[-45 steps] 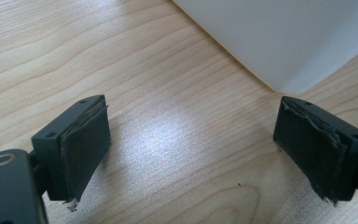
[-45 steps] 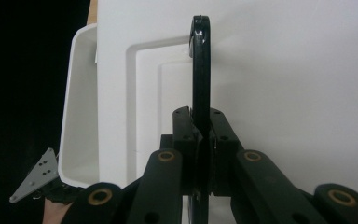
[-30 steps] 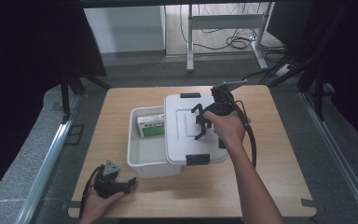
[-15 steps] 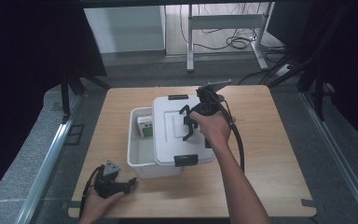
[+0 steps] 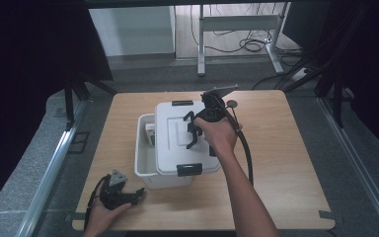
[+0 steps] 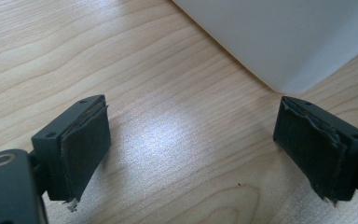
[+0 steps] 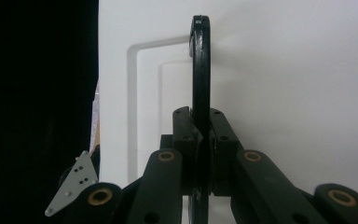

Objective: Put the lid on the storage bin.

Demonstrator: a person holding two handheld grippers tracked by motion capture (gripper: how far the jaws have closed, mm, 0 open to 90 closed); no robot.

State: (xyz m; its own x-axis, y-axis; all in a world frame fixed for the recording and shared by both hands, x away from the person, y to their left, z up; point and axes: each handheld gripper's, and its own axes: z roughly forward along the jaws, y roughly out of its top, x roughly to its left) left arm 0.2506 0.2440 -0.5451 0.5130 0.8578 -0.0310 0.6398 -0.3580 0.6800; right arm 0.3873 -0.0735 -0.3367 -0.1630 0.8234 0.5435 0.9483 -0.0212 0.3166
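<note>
A white storage box (image 5: pixel 145 165) stands on the wooden table (image 5: pixel 286 163), with its white lid (image 5: pixel 175 143) lying over most of it. A strip at the box's left stays uncovered, and a green-and-white item (image 5: pixel 150 134) shows inside. My right gripper (image 5: pixel 193 132) is shut on the lid's black handle (image 7: pixel 201 60), which stands upright from the lid (image 7: pixel 284 93) between the pinched jaws of the right gripper (image 7: pixel 201 135). My left gripper (image 5: pixel 137 195) rests at the table's front left, and the left gripper (image 6: pixel 193 154) is open with bare wood between its pads. The box's corner (image 6: pixel 284 42) lies just ahead of it.
Black latches sit on the lid's near edge (image 5: pixel 189 169) and far edge (image 5: pixel 182 103). A cable (image 5: pixel 249 158) trails from the right gripper along the forearm. Bare wood lies to the right of the box. Metal rails run along both sides of the table.
The right gripper has carried the lid to the left by its handle, so it covers more of the box. The left gripper has stayed where it was.
</note>
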